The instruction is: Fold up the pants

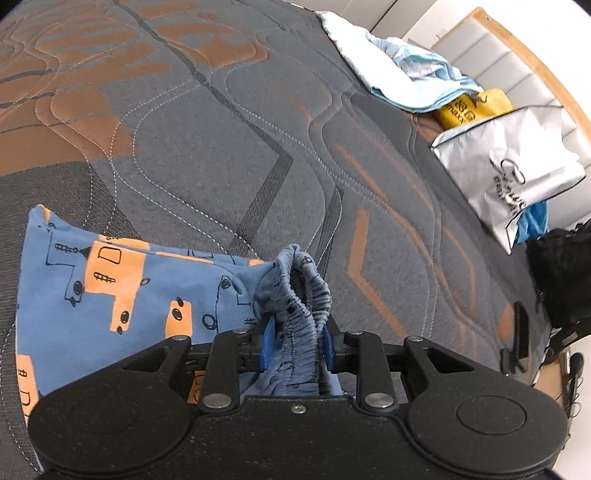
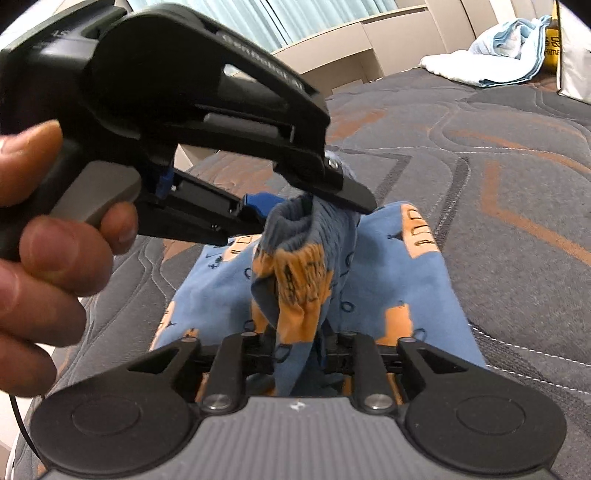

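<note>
A silver bag with unreadable script stood on the bed. Both the left hand-held gripper and the right hand-held gripper pinched the pants.

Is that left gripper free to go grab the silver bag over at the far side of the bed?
Probably not yet. The left gripper has the pants' elastic waistband between its pads, so it is occupied. The mattress towards the silver bag looks unobstructed.

Soft, even daylight fills both my views, brightest from the curtained window far left. Shadows stay faint, with no harsh glare. Fisheye bending curves the edges, corners go black, and my near hand looks smeared.
</note>
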Demonstrator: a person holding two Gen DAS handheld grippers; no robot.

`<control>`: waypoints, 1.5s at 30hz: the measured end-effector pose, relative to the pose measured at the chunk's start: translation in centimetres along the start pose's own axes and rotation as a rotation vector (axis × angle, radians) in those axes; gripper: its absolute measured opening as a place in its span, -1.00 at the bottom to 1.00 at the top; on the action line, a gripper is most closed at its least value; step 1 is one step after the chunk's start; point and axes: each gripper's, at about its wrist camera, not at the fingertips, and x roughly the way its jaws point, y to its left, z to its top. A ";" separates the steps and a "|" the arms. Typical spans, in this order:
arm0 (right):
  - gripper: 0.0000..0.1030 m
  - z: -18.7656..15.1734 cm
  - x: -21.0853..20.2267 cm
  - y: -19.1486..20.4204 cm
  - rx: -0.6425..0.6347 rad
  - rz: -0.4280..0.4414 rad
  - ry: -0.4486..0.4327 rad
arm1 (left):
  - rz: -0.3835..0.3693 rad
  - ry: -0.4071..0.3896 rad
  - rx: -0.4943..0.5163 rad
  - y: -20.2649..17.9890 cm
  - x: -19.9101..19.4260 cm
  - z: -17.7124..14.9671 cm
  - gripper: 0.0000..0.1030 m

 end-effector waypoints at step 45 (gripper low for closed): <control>0.39 7.4 4.1 3.1 -0.638 -0.233 -0.048 | 0.207 -0.219 0.174 8.0 -8.3 -14.0 0.36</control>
